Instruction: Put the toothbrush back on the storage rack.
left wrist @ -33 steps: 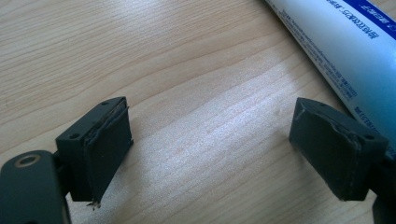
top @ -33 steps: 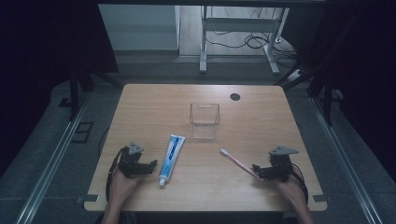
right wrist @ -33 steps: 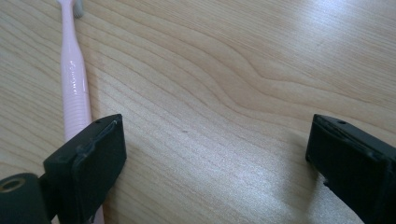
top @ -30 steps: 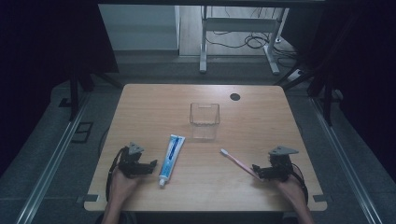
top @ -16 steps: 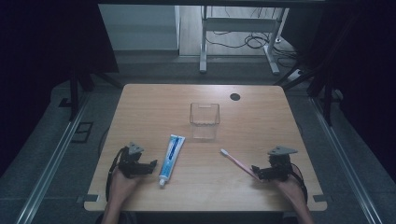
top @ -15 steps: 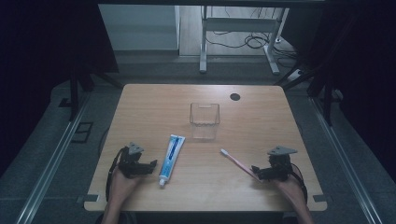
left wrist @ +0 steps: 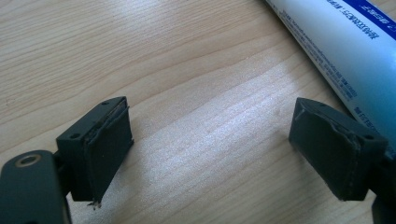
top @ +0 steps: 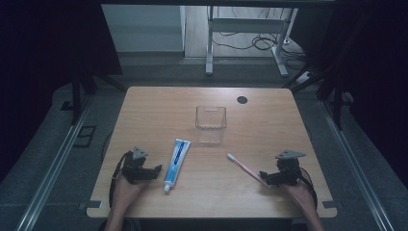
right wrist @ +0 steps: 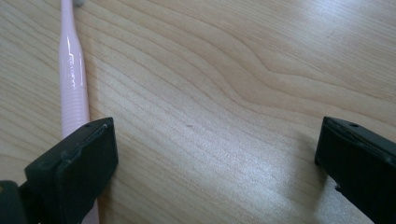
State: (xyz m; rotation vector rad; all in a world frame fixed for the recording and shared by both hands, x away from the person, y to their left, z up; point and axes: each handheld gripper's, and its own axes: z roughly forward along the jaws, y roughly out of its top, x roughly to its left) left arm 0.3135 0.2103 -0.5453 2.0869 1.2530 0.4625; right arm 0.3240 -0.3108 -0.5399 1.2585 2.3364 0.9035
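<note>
— What's lying by the left black two-jaw gripper (top: 155,171)?

— A white and blue plastic toothpaste tube (top: 176,157), flat on the light wooden table (top: 159,108), cap toward the person. The jaws gape wide over bare wood, the tube just beside one.

— And on the right?

— A slim pink plastic toothbrush (top: 246,168) lies slantwise, bristles pointing away. The right black two-jaw gripper (top: 264,177) stands wide open, holding nothing, one jaw over the handle's end.

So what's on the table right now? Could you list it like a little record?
Surface: wooden table
Centre: clear empty box
Left gripper: open, beside toothpaste tube, not touching
Right gripper: open, pink toothbrush by one jaw, not between them
Far edge: dark round hole
</note>
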